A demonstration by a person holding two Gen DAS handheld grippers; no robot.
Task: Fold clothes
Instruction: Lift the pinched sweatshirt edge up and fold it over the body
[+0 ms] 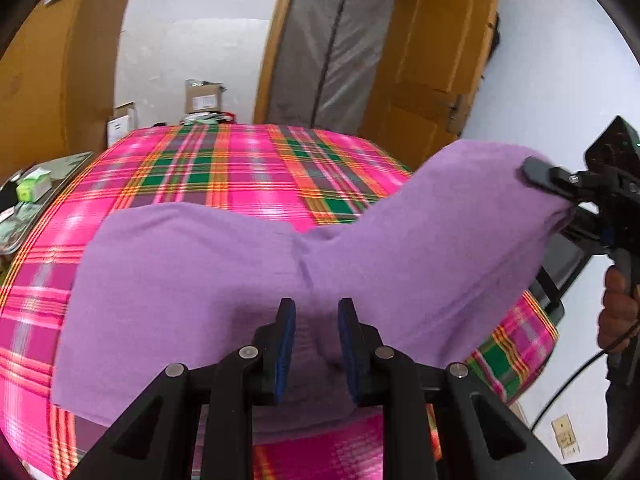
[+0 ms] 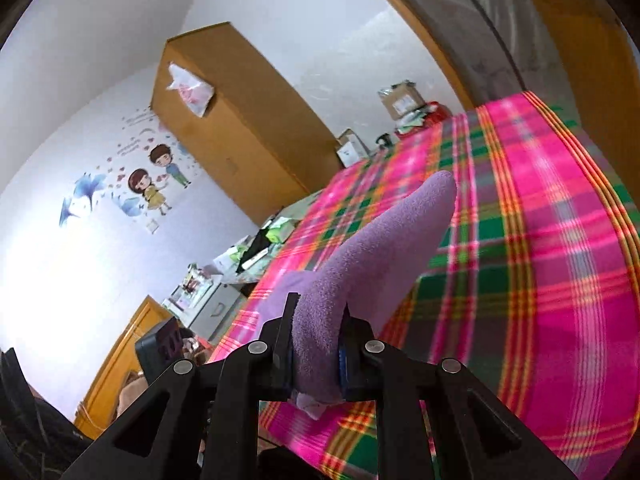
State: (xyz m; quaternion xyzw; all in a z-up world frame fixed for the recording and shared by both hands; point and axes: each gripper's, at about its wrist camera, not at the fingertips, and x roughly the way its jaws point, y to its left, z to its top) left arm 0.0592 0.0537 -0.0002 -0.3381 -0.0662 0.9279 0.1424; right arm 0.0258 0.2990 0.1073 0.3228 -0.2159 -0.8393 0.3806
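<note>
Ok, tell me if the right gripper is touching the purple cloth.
Touching. The right wrist view shows the right gripper clamped on a bunch of the cloth.

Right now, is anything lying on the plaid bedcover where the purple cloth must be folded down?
Nothing visible. Both grippers, left and right, grip the purple cloth; the plaid bedcover beyond it looks bare.

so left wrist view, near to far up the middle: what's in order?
left gripper → purple cloth bunched between its pads → plaid bedcover → cardboard box past the far edge → white wall
</note>
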